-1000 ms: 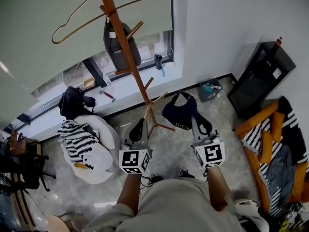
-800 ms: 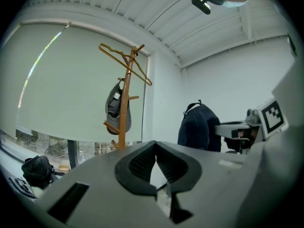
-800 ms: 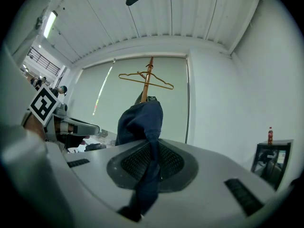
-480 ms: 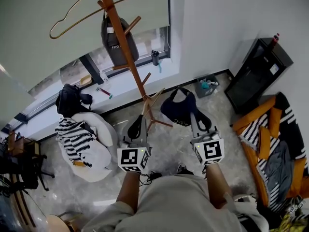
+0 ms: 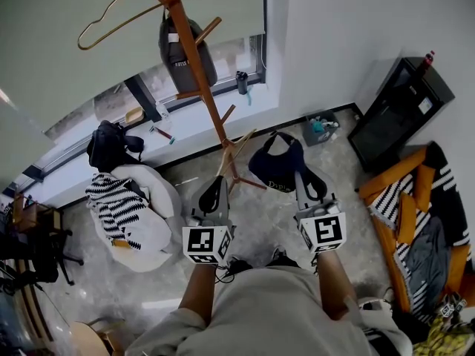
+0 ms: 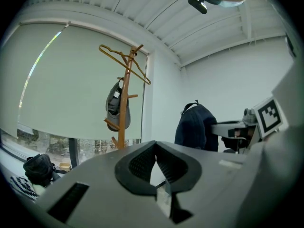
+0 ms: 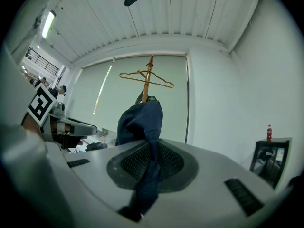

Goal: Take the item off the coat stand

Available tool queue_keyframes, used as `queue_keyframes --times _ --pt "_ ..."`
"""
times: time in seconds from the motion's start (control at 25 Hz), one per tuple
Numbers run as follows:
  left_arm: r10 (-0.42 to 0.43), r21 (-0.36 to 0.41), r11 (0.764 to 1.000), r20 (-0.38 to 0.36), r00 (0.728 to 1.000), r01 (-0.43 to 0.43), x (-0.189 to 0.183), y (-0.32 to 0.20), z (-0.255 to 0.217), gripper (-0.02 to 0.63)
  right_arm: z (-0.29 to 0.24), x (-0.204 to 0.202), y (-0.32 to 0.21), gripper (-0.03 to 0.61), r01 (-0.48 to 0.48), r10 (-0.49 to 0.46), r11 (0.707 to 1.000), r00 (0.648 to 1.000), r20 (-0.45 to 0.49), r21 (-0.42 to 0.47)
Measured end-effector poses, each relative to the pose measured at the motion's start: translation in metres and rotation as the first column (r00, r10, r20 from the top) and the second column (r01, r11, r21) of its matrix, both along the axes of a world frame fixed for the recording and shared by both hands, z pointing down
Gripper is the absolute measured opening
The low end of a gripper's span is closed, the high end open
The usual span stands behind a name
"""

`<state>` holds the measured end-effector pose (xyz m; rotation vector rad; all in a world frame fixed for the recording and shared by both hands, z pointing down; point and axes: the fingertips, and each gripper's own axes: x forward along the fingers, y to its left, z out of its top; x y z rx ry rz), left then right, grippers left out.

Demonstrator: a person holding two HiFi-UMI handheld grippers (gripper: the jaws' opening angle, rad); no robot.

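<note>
Between the right gripper's [image 7: 151, 146] ribbed black jaws a fold of the navy cloth item [image 7: 141, 120] is pinched tight; the soft bundle hangs clear of the coat stand [image 5: 200, 80], just right of its slim wooden pole. The left gripper's [image 6: 155, 150] jaws meet, empty. A grey bag [image 5: 185, 64] and a thin wire hanger [image 5: 111, 15] hang from the stand.

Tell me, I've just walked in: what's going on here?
A person holds a gripper in each hand. The right gripper is clamped on a dark navy fabric bag, which hangs clear of the tall wooden coat stand. The left gripper is shut and empty. A grey bag hangs on the stand.
</note>
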<state>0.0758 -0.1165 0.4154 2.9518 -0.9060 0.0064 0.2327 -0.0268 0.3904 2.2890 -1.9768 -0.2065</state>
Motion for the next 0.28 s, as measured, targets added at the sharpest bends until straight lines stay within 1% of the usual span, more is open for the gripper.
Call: queue_keyframes --times 0.28 --pt "0.002 -0.007 1.0 0.006 1.0 -0.001 -0.0005 -0.001 0.0044 0.009 0.0027 -0.0014 -0.0033 0.029 0.004 -0.004 1.0 1.0 -0.002 0.0"
